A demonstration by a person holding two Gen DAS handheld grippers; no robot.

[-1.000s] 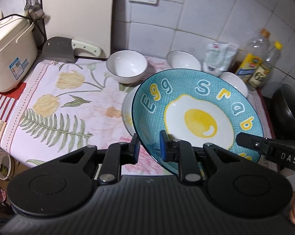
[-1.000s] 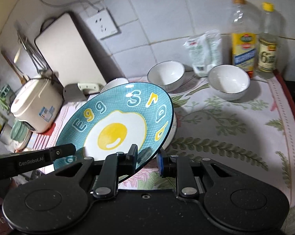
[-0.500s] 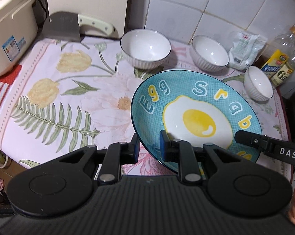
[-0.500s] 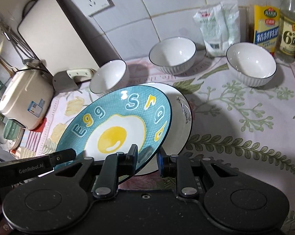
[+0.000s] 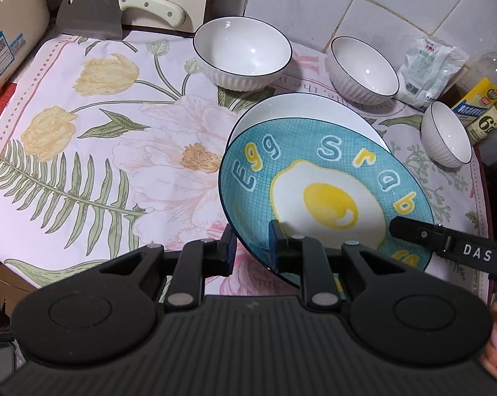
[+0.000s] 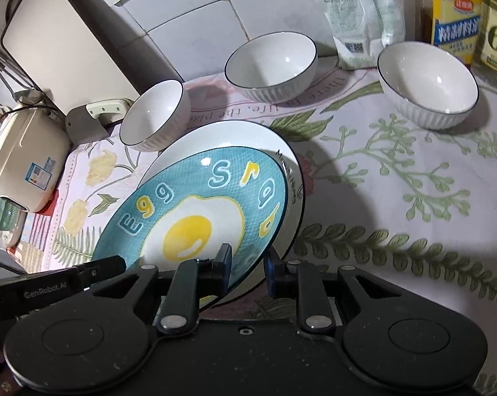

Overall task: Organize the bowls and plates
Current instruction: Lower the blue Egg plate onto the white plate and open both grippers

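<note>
Lowering blue egg plate [image 5: 324,194] since a second ago | left claw [image 5: 252,250], right claw [image 6: 247,270] both pinching its rim | now nearing white plate [image 5: 314,107]; stacking looks imminent

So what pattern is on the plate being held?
Teal grid background with a fried egg and "Egg" lettering on the plate; clearest in the left wrist view.

— What can you read?
— The blue plate [image 5: 327,191] says "Egg" and "Srab" around a fried egg. The right gripper's [image 5: 446,247] finger reads "DAS"; the left one's [image 6: 60,288] reads "GenRobot.AI".
— And the bottles?
— One bottle [image 6: 494,33] shows a big "6". The cloth [image 6: 397,198] has "the pla…" and "life" near the bowls; the white plate's [image 6: 281,145] rim lettering is too small to read.
</note>
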